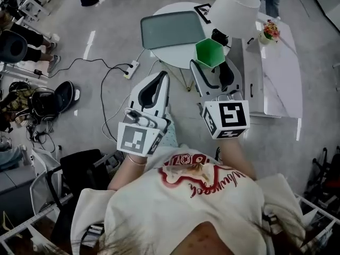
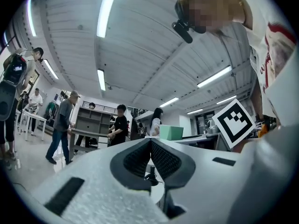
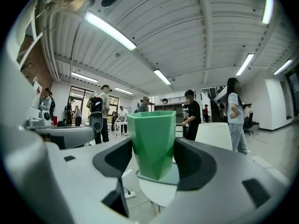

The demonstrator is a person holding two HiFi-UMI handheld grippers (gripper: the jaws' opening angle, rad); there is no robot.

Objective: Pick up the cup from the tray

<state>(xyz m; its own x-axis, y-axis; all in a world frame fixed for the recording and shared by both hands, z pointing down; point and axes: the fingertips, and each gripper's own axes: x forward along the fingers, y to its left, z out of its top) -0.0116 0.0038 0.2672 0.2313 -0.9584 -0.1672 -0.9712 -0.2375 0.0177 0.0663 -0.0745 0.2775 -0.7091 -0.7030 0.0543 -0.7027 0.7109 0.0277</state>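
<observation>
right gripper (image 1: 211, 64) has the green cup (image 3: 153, 143) between its jaws. they stand wide, w/ a pad pressed on each side of the cup's faceted wall, so it reads as a firm hold. the cup sits upright, mouth up. in the head view it's at the right edge of the round table (image 1: 175, 58), just under the white lampshade (image 1: 235, 3), and apart from the grey tray (image 1: 170, 31), which lies across the table's left & far part. can't tell for sure if the cup's base is clear of the tabletop, but it looks lifted.

left gripper (image 1: 161, 76) is pinched closed on nothing, off the table's near edge, no part in the grip.

step: the pick looks done, cup off the tray & in hand. next move prob just needs a level, upright carry w/ steady squeeze, since the tapered sides could slip down, plus room kept from the lampshade.
</observation>
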